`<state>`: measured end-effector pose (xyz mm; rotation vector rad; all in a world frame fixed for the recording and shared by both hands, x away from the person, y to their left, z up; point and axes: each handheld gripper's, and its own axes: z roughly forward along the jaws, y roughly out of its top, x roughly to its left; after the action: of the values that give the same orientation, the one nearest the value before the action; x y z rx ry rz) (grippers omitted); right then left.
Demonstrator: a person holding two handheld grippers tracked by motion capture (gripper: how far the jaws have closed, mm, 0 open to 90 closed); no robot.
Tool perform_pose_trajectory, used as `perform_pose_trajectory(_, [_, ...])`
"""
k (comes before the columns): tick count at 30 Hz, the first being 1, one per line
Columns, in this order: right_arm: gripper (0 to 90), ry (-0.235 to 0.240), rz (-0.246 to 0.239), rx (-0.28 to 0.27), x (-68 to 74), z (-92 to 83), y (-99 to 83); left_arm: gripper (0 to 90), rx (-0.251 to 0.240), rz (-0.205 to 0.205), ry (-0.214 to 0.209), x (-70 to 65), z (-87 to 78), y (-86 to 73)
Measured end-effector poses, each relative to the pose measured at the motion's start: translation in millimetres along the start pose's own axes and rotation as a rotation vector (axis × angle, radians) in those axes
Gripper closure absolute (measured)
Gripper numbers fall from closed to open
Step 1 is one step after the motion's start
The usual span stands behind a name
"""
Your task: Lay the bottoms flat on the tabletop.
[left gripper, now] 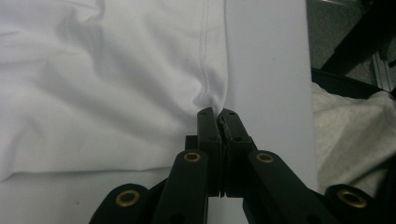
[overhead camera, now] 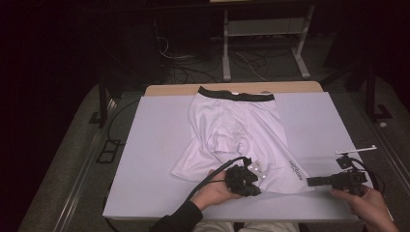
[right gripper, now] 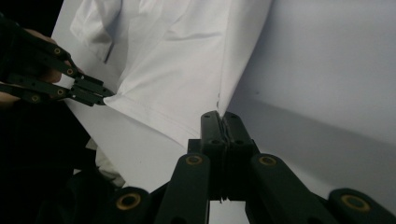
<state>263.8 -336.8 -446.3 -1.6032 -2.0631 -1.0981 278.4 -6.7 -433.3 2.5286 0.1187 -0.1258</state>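
White boxer shorts with a black waistband lie flat on the pale table, waistband at the far side. My left gripper is at the near hem, and in the left gripper view its jaws are shut on a pinch of white fabric beside a seam. My right gripper points left at the right leg's outer corner. Its jaws are shut on that corner of the shorts. The left gripper also appears at the left of the right gripper view, holding the same hem.
A small white bracket lies near the table's right edge, just beyond my right hand. Behind the table stand a metal desk frame and floor cables. The person's light trousers show past the table's near edge.
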Motion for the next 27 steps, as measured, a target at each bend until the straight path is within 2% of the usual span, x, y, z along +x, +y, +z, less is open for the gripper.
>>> perform_pose_trajectory(9, [87.6, 0.009, -0.020, 0.017, 6.5, -1.9, -9.1, 88.4, 0.006, 0.018, -0.021, -11.1, -6.9, -1.2])
perform_pose_trajectory(21, [87.4, -0.008, -0.005, 0.034, 1.5, -8.1, -12.9, 88.2, 0.014, 0.023, -0.064, -18.0, 8.7, 6.6])
perform_pose_trajectory(27, [87.0, -0.015, 0.008, 0.041, -2.5, -11.8, -16.3, 88.1, 0.016, 0.031, -0.081, -19.7, 10.4, 10.5])
